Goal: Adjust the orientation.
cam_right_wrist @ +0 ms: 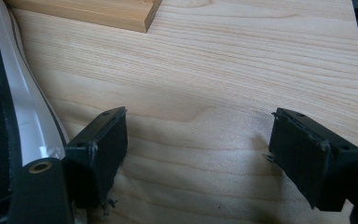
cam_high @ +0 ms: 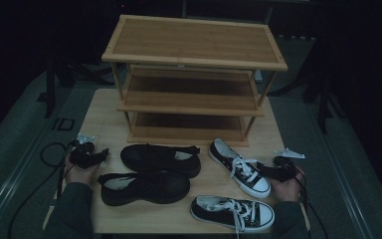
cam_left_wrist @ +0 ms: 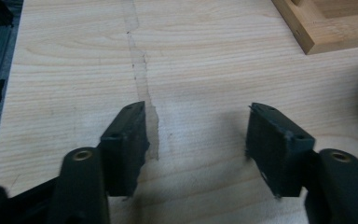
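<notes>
Forearms in dark sleeves come in from the bottom edge of the high view, one at each side of a wooden table. The left hand rests near the table's left edge, holding the left gripper low and pointed toward two black leather shoes just beside it. The right hand sits near the right edge; the right gripper points at the nearer of two black-and-white sneakers and seems almost to touch it, though the dim light makes this uncertain. Both sets of jaws stand apart with only bare tabletop between them. A three-tier wooden shoe rack stands behind the shoes.
</notes>
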